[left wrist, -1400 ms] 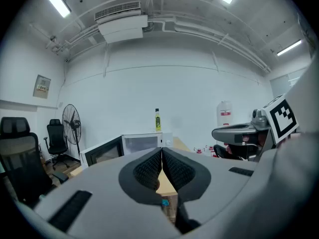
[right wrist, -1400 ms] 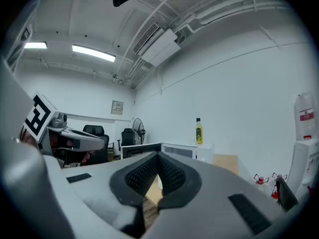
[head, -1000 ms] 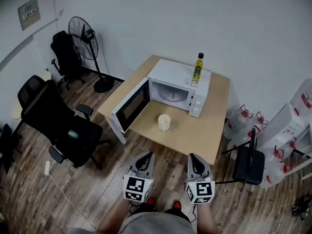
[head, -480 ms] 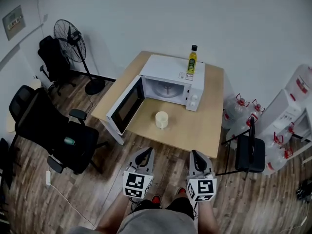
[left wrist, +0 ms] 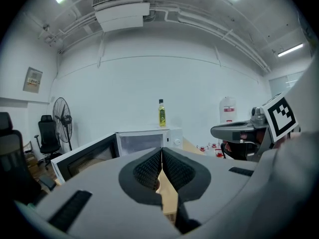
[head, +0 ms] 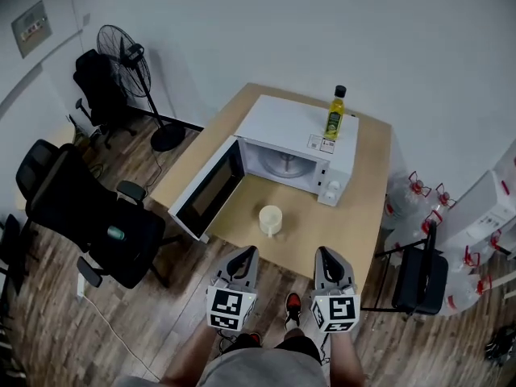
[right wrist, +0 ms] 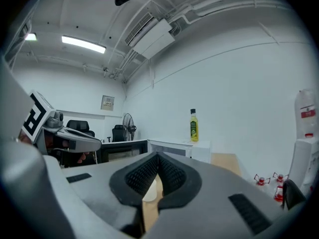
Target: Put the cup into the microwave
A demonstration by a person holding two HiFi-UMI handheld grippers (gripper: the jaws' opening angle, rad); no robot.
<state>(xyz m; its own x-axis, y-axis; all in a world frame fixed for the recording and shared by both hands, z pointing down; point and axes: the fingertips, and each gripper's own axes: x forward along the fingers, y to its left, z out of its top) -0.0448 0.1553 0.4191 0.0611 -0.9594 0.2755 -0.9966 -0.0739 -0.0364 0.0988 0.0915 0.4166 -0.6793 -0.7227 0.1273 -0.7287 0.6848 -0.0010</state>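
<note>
Cup (head: pixel 271 219) sits right in front of the open microwave (head: pixel 292 127). Left gripper (head: pixel 247 252) and right gripper (head: pixel 323 253) are further out from it, both pressed together, empty.

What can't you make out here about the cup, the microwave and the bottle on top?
- Cup contents: too small in the head view. The shut left gripper hides most of the cup in its view, and only a sliver shows past the right gripper.
- Microwave cavity ceiling: hidden under its own top panel in the head view.
- Bottle label print: too small in every view.
</note>
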